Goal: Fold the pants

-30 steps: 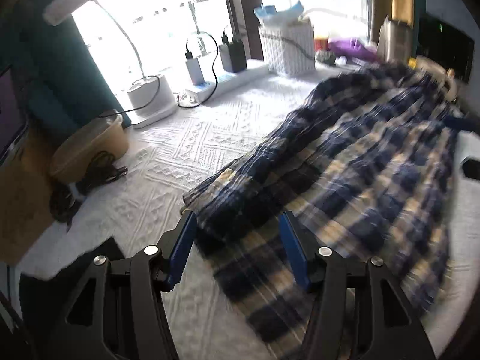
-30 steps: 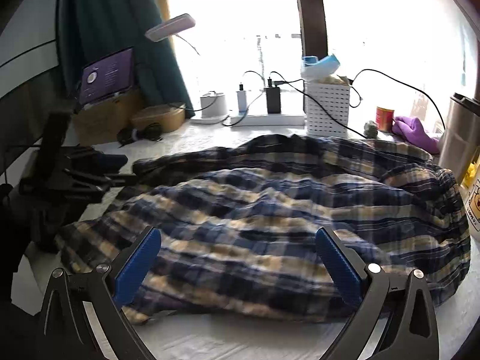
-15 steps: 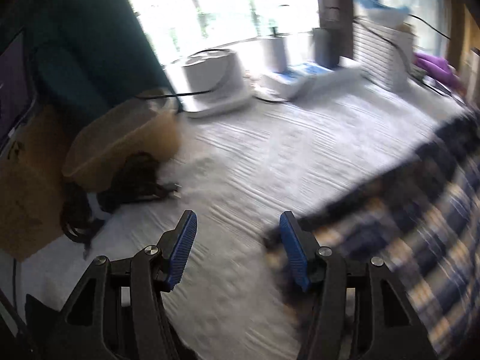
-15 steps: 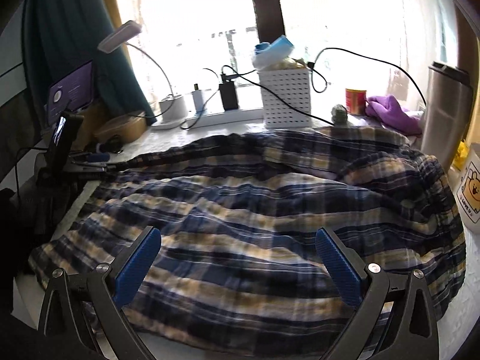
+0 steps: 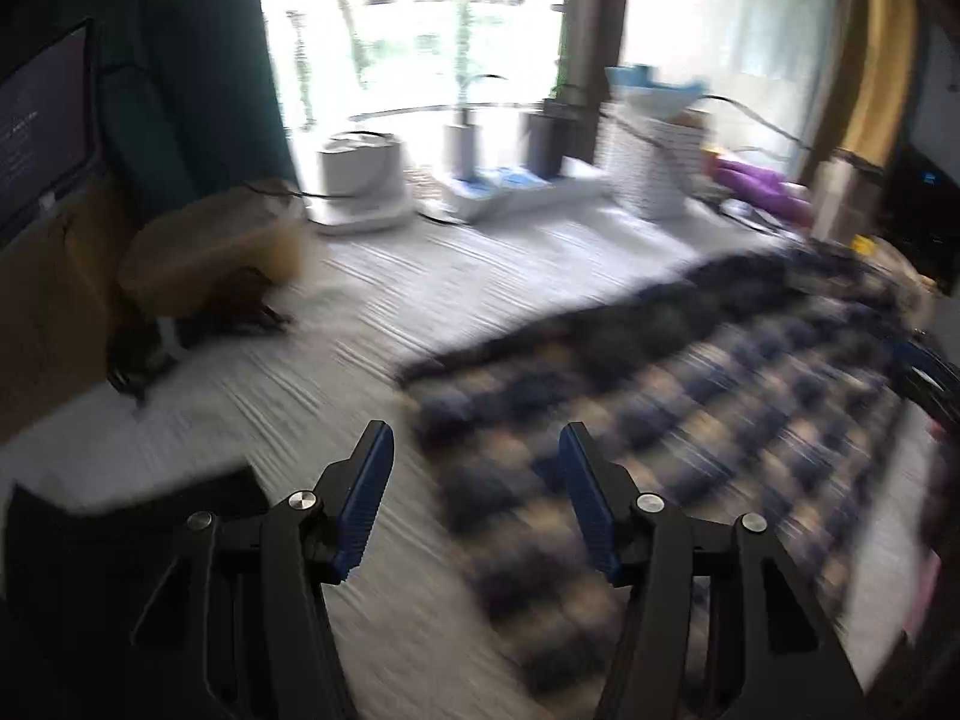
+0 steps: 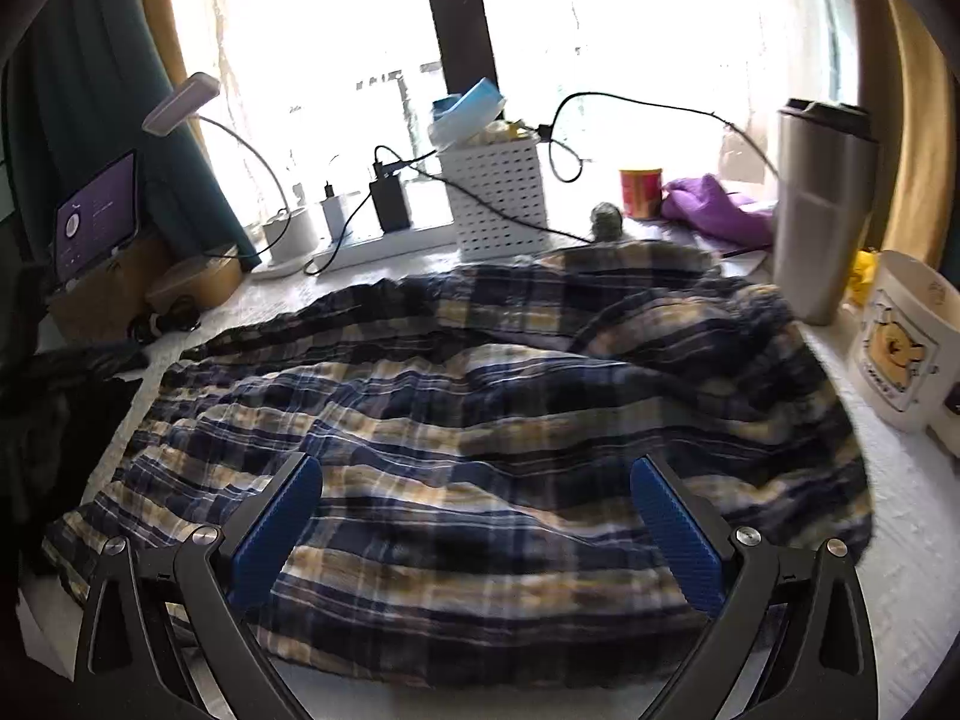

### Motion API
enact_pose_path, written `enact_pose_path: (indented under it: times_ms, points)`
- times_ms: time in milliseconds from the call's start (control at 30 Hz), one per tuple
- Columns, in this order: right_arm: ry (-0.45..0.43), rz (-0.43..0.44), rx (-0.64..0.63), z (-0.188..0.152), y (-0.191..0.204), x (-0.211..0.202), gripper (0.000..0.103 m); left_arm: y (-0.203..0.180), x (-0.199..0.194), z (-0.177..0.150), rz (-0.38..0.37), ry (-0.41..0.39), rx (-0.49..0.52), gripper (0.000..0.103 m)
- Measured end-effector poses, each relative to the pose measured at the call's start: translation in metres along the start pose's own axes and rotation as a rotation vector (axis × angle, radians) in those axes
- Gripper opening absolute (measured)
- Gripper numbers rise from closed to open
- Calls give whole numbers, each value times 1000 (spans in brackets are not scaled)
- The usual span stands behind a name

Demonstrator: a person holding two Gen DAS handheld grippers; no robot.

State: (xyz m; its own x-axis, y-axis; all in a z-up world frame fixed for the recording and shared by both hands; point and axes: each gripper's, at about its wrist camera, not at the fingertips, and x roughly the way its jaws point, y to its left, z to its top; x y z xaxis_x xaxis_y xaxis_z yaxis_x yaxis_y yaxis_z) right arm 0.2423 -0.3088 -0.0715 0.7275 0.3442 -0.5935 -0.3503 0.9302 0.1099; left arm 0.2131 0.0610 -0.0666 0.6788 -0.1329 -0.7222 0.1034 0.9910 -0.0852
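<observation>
Plaid pants (image 6: 480, 420) lay soft and rumpled, likely best pinched at a hem; left gripper (image 5: 474, 504) and right gripper (image 6: 474, 528) gaped empty.

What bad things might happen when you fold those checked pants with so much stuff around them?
1. The pants lie bunched against the steel cup and close to the bear mug. Pulling the cloth could tip them.
2. A black cable runs down by the white basket to the pants' far edge; lifted cloth might snag it.
3. Both tongs are open and hold nothing. The left tongs sit at the blurry pants' edge, so they may grab only one layer.
</observation>
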Motion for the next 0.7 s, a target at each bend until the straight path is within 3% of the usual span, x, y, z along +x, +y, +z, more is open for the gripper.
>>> enact_pose_path:
  times_ms: [200, 333, 400, 500, 600, 667, 700]
  points:
    - [-29, -18, 18, -1, -9, -20, 103, -43, -6, -44, -62, 49, 84, 57]
    - [-90, -42, -72, 19, -12, -24, 102, -46, -3, -35, -31, 44, 128, 57]
    - [-92, -76, -125, 37, -18, -22, 90, -40, -2, -24, -15, 31, 151, 57]
    - [-99, -112, -164, 61, -33, -22, 85, -22, 5, -7, 20, 21, 138, 57]
    - [-59, -136, -173, 78, -59, -15, 69, -2, 18, 6, 46, 28, 94, 57]
    - [-10, -127, -168, 84, -76, -6, 50, 8, 27, 10, 60, 32, 78, 57]
    - [29, -108, -165, 85, -83, 1, 49, 12, 32, 12, 64, 35, 70, 57]
